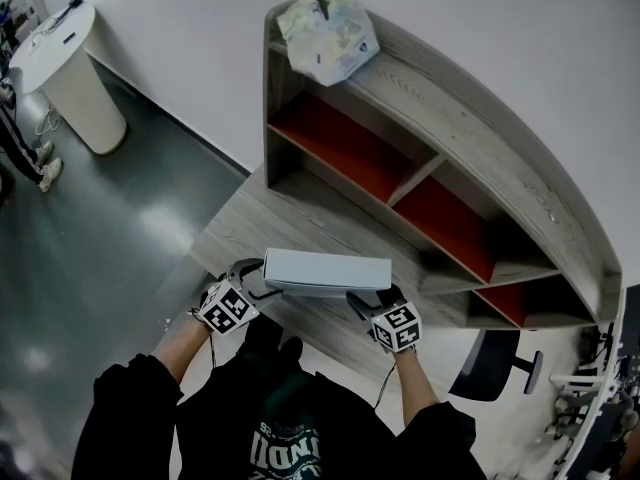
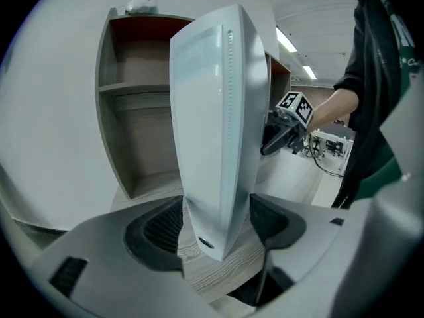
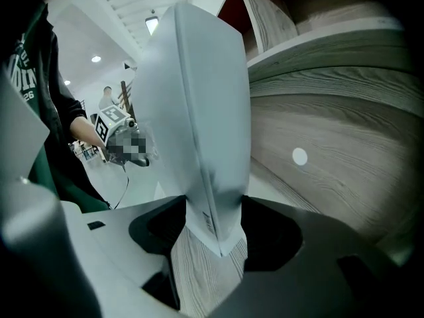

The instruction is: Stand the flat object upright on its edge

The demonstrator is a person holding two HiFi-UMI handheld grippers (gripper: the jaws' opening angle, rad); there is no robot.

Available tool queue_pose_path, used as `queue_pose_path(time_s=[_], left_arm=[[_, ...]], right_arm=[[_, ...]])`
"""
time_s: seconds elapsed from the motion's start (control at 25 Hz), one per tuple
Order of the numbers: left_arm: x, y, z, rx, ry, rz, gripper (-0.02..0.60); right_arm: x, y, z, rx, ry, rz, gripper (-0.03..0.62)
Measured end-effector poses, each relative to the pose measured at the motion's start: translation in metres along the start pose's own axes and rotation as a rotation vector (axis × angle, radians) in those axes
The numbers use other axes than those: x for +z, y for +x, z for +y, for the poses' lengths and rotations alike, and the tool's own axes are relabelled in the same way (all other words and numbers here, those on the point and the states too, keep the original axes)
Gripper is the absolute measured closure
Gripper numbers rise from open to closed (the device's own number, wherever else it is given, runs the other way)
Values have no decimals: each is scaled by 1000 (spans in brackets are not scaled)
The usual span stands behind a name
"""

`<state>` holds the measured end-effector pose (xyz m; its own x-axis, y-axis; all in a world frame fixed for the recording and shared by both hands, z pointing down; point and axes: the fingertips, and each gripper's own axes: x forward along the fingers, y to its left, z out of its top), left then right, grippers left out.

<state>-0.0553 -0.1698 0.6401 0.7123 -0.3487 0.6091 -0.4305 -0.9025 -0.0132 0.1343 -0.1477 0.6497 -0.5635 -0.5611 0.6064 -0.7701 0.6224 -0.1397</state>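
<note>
floor (image 1: 90, 258): dark and glossy, to the left of the bench and below it in the head view.
shelf unit (image 1: 470, 138): grey wood grain with red inner panels, standing at the back of the bench against a white wall; it has open compartments on two levels.
bench (image 1: 250, 218): grey wood grain, its bare front part in front of the shelf unit.
person (image 1: 290, 428): in a dark top with pale lettering, both forearms reaching forward over the bench's near edge.
pedestal (image 1: 75, 78): white and round-topped, standing on the floor well apart, at the far left.
office chair (image 1: 492, 363): dark, at the lower right, beside the bench.
plastic bag (image 1: 328, 33): pale and crumpled, lying on top of the shelf unit at its left end.
flat white box (image 1: 325, 268): over the front of the bench, long side running left to right, one broad face turned up towards the head camera. One pair of tongs has each short end. Whether its lower edge touches the bench cannot be told.
left tongs (image 1: 258, 280): spread wide, with both pads against the broad faces at the box's left end (image 2: 215, 124).
right tongs (image 1: 368, 303): likewise spread wide, pads pressed on either side of the box's right end (image 3: 199, 111).
marker cubes (image 1: 226, 308): one sits on each pair of tongs, black and white squares facing up.
</note>
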Motion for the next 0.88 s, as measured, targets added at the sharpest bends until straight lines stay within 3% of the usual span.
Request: queue_pose_path(time_s=[0.2, 0.48, 0.64, 0.88], left_arm=[[6, -5, -4, -61, 108, 0, 245], [26, -4, 1, -185, 167, -17, 222], [31, 2, -8, -244, 281, -2, 215], [39, 14, -16, -301, 368, 3, 215]], right_arm=[[1, 0, 0, -1, -2, -5, 315], [0, -1, 1, 2, 13, -5, 315], [0, 0, 1, 5, 22, -11, 315], [-1, -1, 2, 4, 28, -10, 315]])
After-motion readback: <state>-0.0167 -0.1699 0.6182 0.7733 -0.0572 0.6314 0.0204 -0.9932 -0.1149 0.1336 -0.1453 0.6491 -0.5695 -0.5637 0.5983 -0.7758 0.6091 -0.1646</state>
